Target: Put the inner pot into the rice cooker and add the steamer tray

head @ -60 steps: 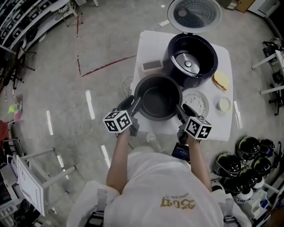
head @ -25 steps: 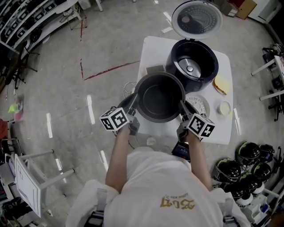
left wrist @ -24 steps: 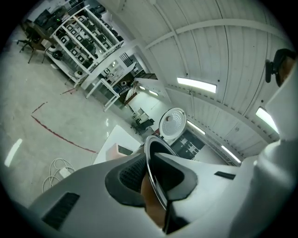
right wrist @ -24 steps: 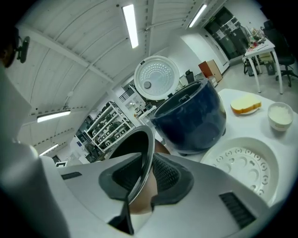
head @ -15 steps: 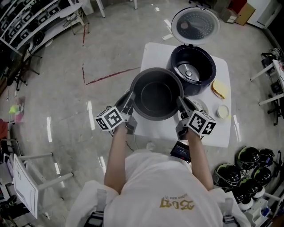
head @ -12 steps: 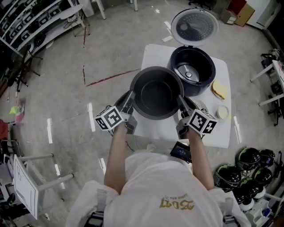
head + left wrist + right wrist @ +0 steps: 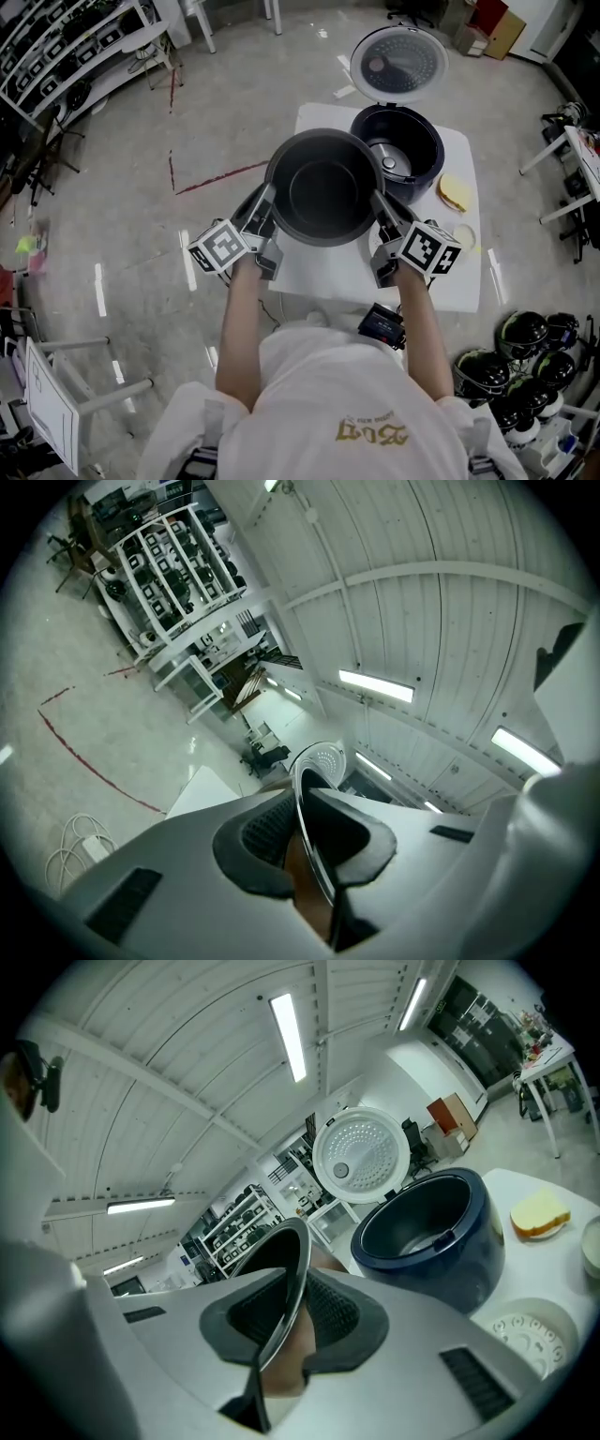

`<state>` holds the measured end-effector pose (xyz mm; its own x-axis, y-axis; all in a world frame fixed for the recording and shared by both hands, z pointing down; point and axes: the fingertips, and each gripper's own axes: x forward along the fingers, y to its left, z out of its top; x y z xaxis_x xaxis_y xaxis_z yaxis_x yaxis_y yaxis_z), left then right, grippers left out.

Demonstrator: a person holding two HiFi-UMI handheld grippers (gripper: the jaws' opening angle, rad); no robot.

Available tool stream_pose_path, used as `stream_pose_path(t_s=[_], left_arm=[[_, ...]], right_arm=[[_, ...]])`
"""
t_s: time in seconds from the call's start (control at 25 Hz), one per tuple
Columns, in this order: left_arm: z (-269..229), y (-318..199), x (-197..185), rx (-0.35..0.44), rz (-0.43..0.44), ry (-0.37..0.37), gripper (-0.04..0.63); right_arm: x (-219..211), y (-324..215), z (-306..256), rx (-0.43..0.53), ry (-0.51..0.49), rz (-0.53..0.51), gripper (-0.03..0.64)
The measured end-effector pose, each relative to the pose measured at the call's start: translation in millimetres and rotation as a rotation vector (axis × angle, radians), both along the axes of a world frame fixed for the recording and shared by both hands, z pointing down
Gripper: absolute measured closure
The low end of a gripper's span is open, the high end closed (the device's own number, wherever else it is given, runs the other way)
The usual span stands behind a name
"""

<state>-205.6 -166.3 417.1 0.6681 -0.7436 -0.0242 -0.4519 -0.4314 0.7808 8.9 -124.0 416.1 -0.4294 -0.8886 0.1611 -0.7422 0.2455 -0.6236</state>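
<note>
At frame centre I am holding the inner pot by its rim, left hand-held gripper and right hand-held gripper both clamping it

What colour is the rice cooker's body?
Dark navy blue. The rice cooker shows best in the right gripper view.

Inner pot: dk matt metal

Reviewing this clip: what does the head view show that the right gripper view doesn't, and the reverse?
Head view only: the left tool and right tool, one on each side of the whole inner pot, held in the air over the white table. Right gripper view only: the right tool's pads pinching the pot's rim close up. Both: the open rice cooker with its lid raised.
</note>
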Motion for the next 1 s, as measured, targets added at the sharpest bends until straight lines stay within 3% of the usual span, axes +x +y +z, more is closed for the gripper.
stream_pose_path(t_s=[0.4,1.0], left_arm=[[-51.6,-13.7,22.3,0.073,0.047,0.073,0.543],[-82.4,-56.1,74.8,0.113,0.121,0.089,0.541]], right_arm=[[23.7,-9.5,-52.4,0.09,-0.005,0.033,0.545],[76.7,-42.7,-80.6,0.136,-0.024,0.079,0.546]])
